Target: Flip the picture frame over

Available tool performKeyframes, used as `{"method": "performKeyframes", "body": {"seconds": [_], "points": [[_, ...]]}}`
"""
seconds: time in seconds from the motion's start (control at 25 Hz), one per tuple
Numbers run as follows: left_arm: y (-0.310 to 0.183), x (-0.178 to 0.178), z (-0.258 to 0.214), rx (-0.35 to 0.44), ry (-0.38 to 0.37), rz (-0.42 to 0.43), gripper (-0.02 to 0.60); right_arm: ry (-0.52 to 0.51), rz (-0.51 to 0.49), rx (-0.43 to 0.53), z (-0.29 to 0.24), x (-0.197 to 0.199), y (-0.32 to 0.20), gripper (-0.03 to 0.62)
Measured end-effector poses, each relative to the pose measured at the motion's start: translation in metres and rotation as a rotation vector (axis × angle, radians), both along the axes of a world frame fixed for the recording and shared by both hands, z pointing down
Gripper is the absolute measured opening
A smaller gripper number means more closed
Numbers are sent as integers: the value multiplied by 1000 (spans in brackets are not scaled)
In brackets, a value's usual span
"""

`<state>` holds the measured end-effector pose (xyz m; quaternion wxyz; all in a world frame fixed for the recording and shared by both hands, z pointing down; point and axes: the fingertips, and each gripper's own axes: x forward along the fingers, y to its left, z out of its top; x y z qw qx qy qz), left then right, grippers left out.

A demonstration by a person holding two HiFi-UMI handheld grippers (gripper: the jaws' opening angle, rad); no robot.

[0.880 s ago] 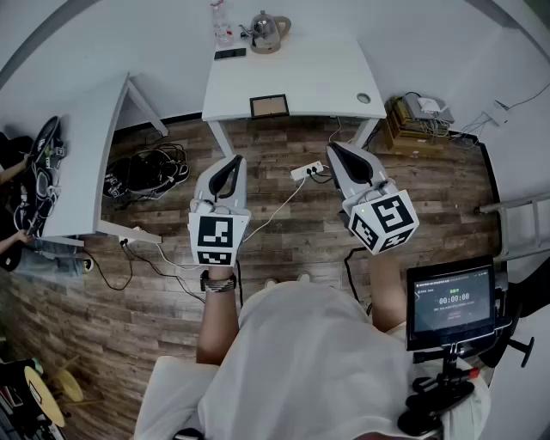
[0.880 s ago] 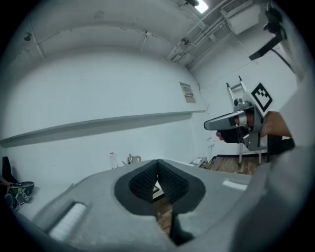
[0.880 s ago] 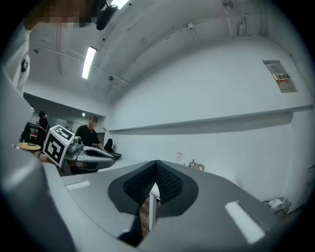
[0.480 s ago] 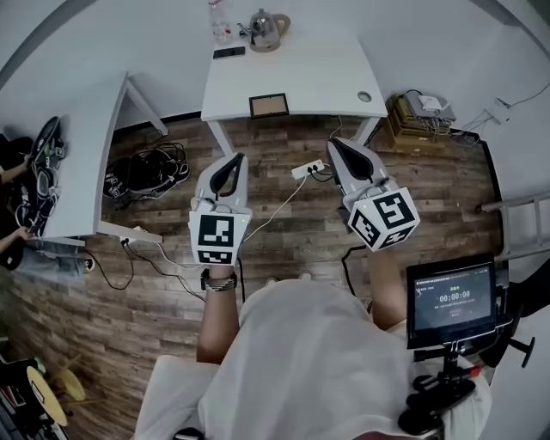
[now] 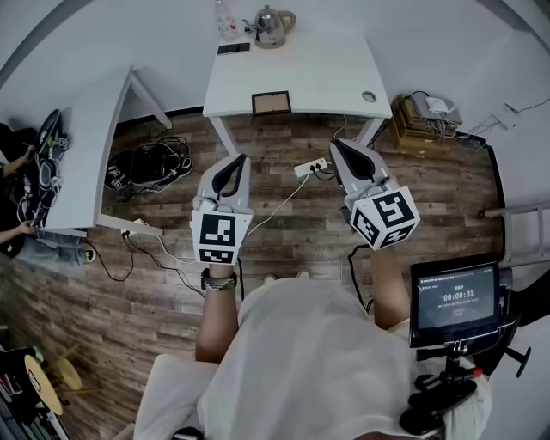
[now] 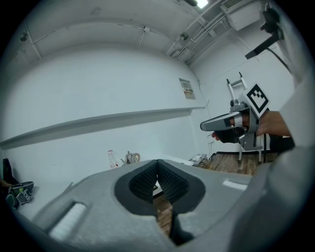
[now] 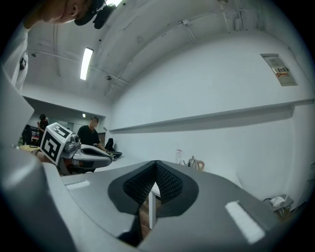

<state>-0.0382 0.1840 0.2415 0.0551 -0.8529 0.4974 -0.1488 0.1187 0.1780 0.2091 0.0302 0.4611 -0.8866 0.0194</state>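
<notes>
A wooden floor (image 5: 284,223) fills the middle of the head view, seen from steeply above. A white table (image 5: 318,77) stands at the upper centre of the frame. A second table (image 5: 86,155), also white, runs along the left edge, with another person's hand at its far left side. The lower centre is taken up by the person in a white shirt (image 5: 301,361), both forearms reaching up into the frame. A dark screen (image 5: 455,301) on a stand sits at the lower right.

The left claw (image 5: 240,159) is held above the floor, left of centre, pointing toward the white table. In the left gripper view its two ribbed pads (image 6: 170,179) are pressed together at the tip, with nothing between them. The right claw (image 5: 333,143) is held right of centre, level with the other one and apart from it. The right gripper view shows its jaws pressed together too, and empty. Each claw carries a cube with black and white square markers.

The picture frame (image 5: 271,103) lies on the white table at its near edge, roughly midway along that edge. It has a dark border around a brown panel. It is well apart from both claws, higher in the frame than either.

At the far edge of that table stand a metal kettle (image 5: 275,24) and, just left of it, a clear bottle (image 5: 225,19). A dark phone (image 5: 233,48) lies flat in front of them. A tangle of black cables (image 5: 150,168) lies on the floor between the two tables. A white power strip (image 5: 311,168) lies on the floor between the two claws.
</notes>
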Motion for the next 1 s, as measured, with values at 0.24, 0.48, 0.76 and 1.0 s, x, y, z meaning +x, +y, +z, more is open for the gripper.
{"method": "performKeyframes", "body": {"seconds": [0.24,0.48,0.76,1.0], "points": [[8,-2,8,-13,4,-27,3,79,-5,-12,11,-2,2,3],[23,2,21,-28,-4,-53,3,91,-1,-29,23,8,6,3],[-15,21,34,-76,-21,-62,3,99,-15,-69,41,31,-38,6],[-19,28,35,-72,-19,-42,3,107,-19,-79,47,31,-39,8]]}}
